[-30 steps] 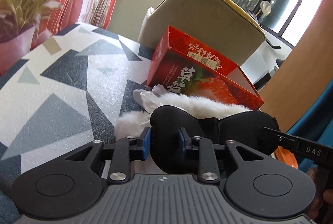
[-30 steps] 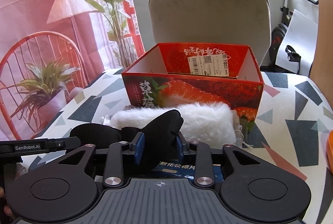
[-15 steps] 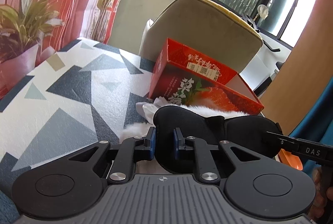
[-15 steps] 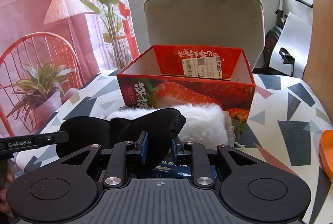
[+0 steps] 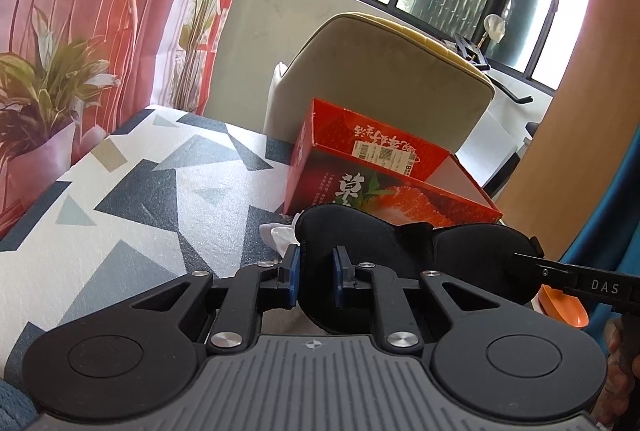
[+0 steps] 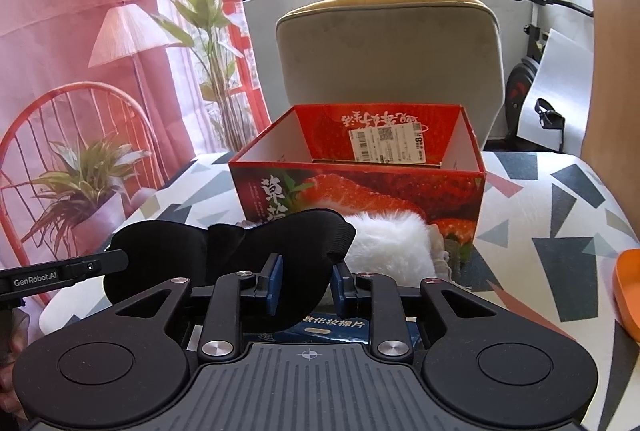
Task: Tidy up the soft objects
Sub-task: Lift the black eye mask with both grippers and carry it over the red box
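A black padded eye mask (image 5: 360,243) (image 6: 224,251) hangs stretched between both grippers above the table. My left gripper (image 5: 316,271) is shut on one lobe of it, and my right gripper (image 6: 306,281) is shut on the other lobe. The other gripper's finger shows at each view's edge, touching the mask's far end. Just beyond stands an open red strawberry box (image 6: 360,167) (image 5: 384,183). A white fluffy item (image 6: 392,247) lies against the box's front. A white cloth (image 5: 276,235) peeks out beside the mask in the left wrist view.
A blue packet of cotton pads (image 6: 332,327) lies under the right gripper. An orange object (image 6: 628,291) (image 5: 560,307) sits at the table's right edge. A beige chair (image 6: 388,63) stands behind the box; a potted plant (image 6: 84,187) and red chair at left. The tablecloth (image 5: 140,199) is triangle-patterned.
The left gripper's jaws closed tighter onto the mask. Both grippers tilted and rose with it, so the mask now hangs higher before the box and covers more of the white fluffy item.
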### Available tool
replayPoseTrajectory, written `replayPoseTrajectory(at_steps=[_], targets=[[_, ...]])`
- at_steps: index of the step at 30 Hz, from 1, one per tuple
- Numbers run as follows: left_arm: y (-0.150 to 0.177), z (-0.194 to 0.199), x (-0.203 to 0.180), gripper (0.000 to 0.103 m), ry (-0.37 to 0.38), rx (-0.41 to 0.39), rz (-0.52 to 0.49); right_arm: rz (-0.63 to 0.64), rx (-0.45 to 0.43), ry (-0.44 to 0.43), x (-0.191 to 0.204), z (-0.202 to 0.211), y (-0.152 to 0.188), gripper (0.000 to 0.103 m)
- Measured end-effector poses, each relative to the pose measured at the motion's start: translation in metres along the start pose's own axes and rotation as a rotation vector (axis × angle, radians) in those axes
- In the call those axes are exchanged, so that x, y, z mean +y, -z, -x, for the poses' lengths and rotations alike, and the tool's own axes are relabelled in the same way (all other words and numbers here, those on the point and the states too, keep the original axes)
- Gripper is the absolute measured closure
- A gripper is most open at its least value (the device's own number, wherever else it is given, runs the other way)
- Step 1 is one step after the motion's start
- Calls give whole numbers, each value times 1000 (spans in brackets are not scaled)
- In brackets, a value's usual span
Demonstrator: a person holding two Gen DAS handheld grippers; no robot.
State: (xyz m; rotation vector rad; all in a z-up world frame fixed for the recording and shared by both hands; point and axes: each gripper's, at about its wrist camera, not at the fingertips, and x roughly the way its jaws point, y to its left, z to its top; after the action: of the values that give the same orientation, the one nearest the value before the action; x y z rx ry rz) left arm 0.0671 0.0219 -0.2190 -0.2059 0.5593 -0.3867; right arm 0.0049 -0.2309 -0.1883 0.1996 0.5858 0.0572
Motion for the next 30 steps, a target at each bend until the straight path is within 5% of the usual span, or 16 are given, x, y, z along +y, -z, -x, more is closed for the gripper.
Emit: replayPoseTrajectory(at_steps=[9, 18, 30], targets=[[-29, 13, -24, 85, 0, -96, -131, 43, -47, -10, 5, 9, -15, 84], [-75, 2, -41, 86, -20, -152, -252, 170, -68, -73, 12, 4, -77, 86], [-129, -74, -67, 86, -13, -120, -312, 134, -51, -25, -19, -56, -138, 87]])
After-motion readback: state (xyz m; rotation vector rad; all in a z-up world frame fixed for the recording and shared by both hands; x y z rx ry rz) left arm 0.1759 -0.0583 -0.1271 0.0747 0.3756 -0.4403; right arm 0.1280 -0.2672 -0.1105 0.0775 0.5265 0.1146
